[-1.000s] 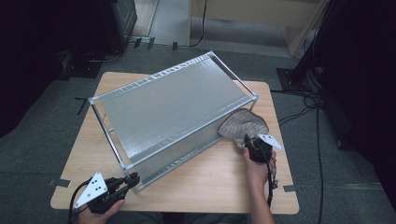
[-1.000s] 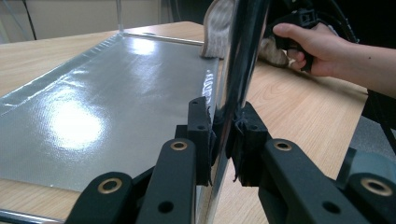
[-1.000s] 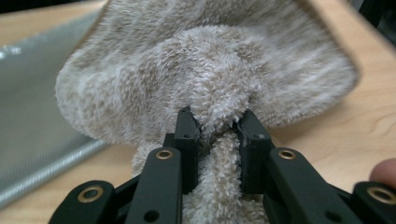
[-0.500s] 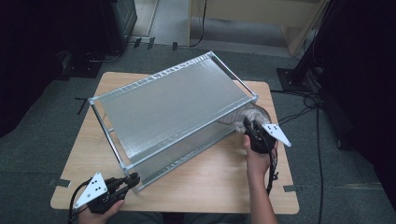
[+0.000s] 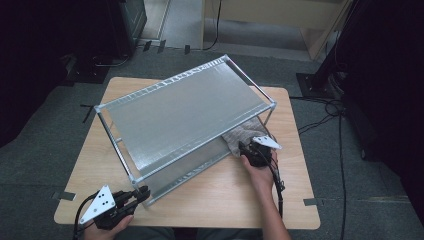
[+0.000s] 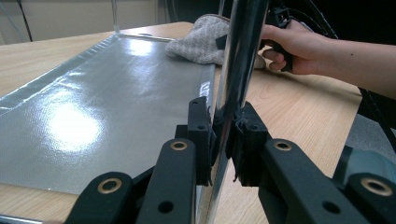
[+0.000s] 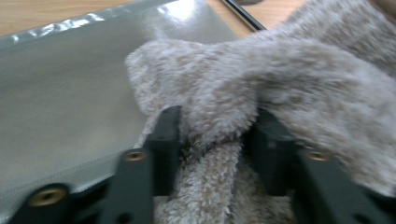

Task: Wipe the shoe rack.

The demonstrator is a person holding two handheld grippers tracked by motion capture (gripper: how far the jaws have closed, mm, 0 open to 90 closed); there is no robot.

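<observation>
A chrome wire rack with two silver-lined shelves stands slanted on the wooden table. My left gripper is shut on the rack's near-left chrome post. A fluffy beige cloth lies at the right end of the lower shelf, partly under the upper shelf. My right gripper has just been opening its jaws. A fold of the cloth still sits pinched between its pads.
The rack covers most of the table, leaving bare wood along the near edge and the right side. A cable trails from the right gripper toward the table's front. Dark furniture and floor cables surround the table.
My right hand has shifted left toward the rack, taking the cloth further in under the upper shelf. The left gripper and the rack have stayed put.
</observation>
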